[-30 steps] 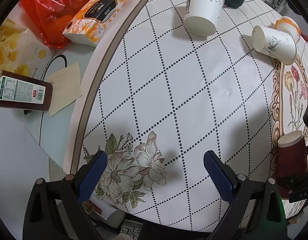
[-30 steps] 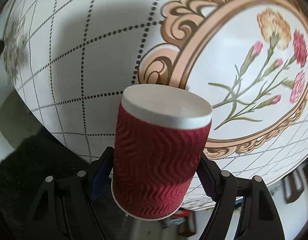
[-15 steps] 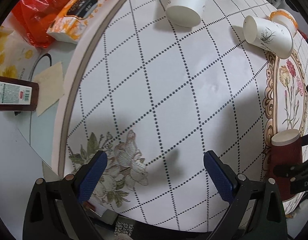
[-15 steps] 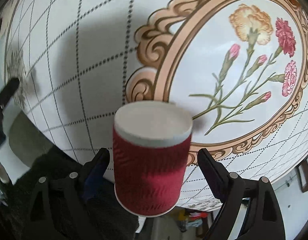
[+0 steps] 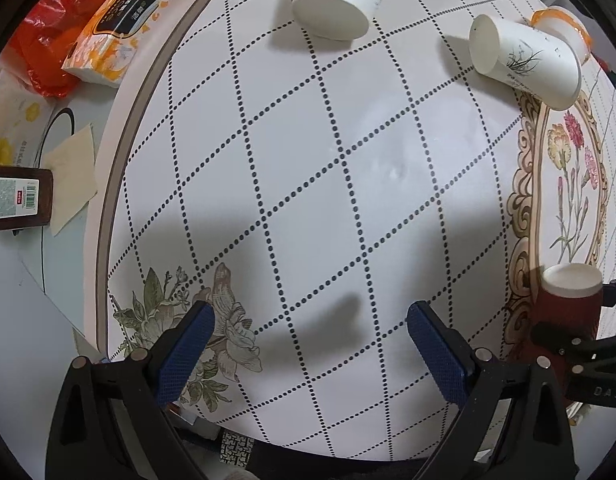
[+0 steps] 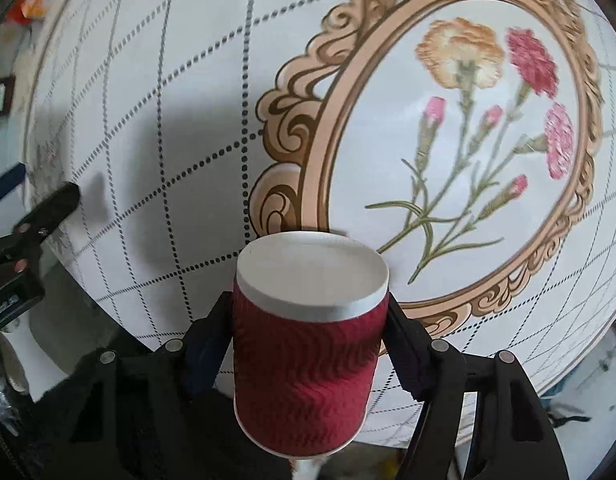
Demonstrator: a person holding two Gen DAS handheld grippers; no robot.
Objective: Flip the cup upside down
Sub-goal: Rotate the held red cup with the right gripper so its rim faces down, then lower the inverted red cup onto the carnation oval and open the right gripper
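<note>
Red ribbed cup [image 6: 308, 344], clamped base-forward in the right gripper [image 6: 308, 348] — lower it squarely onto the tablecloth [image 6: 187, 120] before releasing — left gripper [image 5: 308, 344] hangs wide, empty.

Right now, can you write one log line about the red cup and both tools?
red cup: upside down, white base up | right tool: shut on red cup | left tool: open, holding nothing | table: two white cups

Rippled matt red paper cup [image 6: 308, 364], glossy smooth tablecloth [image 5: 308, 184], matt black plastic tool [image 6: 308, 354]
</note>
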